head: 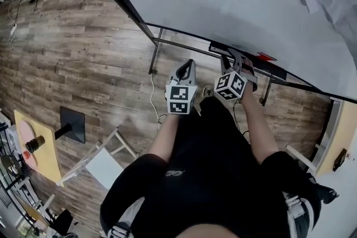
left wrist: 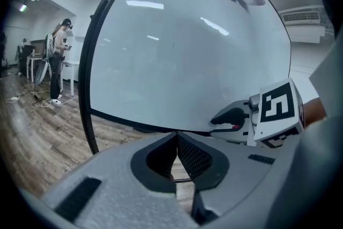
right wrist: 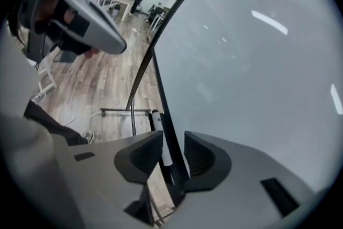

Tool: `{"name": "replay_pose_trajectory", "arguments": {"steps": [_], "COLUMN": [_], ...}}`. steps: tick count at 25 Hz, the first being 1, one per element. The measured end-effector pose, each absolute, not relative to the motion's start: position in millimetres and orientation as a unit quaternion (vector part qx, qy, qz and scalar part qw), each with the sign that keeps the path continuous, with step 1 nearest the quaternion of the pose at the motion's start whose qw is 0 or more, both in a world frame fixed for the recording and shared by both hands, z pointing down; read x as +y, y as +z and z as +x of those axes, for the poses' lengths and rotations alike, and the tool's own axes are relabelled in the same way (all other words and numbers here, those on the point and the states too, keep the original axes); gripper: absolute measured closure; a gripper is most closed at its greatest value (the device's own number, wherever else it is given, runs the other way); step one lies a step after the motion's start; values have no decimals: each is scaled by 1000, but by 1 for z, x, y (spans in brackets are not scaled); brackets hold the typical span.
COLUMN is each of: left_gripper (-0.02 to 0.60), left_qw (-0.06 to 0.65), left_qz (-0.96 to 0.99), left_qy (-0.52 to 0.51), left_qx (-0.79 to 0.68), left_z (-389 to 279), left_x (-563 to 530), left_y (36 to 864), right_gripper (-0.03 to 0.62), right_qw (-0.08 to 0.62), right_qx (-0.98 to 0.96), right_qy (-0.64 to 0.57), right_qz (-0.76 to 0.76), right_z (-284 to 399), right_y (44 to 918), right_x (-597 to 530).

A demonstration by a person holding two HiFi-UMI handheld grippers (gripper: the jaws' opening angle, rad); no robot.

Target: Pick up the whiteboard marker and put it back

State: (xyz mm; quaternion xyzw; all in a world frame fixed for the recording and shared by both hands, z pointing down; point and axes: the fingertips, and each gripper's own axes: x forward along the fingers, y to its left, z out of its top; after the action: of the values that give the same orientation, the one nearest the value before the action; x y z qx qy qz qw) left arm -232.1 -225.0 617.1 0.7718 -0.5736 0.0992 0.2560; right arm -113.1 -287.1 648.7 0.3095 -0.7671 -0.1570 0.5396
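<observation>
Hovering at left: the grey plastic left gripper [left wrist: 177, 137] with its square-marker cube is held up before the board's lower edge, tipped a little downward.
Left fingers: the black ribbed pads [left wrist: 193, 157] are brought together at their tips, and nothing is caught between them.
Board: the large glossy white whiteboard [right wrist: 257, 61] in its thin black frame is faced by both grippers and fills most of each gripper view.
Right gripper: the matching grey plastic right gripper [right wrist: 172, 139] is held just beside the left one and angled more steeply down at the board's bottom edge.
Right fingers: the dark ribbed pads [right wrist: 144, 153] are spread wide, and neither is pressed on anything.
Marker: there it is. The white-barrelled whiteboard marker [right wrist: 157, 122] is laid lengthwise along the black ledge [right wrist: 167, 115] under the board, seen through the gap between the right pads and gripped by neither.
</observation>
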Motion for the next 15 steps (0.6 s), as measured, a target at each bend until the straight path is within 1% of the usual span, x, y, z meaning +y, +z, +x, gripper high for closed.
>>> {"name": "replay_pose_trajectory", "arguments": {"steps": [3, 8, 12, 15], "left_gripper": [575, 575, 575, 575], "left_qw": [249, 225, 215, 206], "left_qz": [789, 814, 820, 823], "left_qy": [106, 110, 101, 94], "left_qx": [-552, -524, -521, -521], "left_z": [-221, -202, -184, -169], "left_x": [-223, -225, -222, -218], "left_y": [614, 600, 583, 571], "right_gripper": [507, 548, 581, 591], "right_qw": [494, 422, 328, 261], "right_qx": [-781, -790, -821, -835], "right_qy": [-125, -107, -46, 7], "right_qz": [362, 432, 464, 484], "right_z": [-109, -99, -88, -75], "right_y": [629, 592, 561, 539], "right_x": [-279, -264, -249, -238]}}
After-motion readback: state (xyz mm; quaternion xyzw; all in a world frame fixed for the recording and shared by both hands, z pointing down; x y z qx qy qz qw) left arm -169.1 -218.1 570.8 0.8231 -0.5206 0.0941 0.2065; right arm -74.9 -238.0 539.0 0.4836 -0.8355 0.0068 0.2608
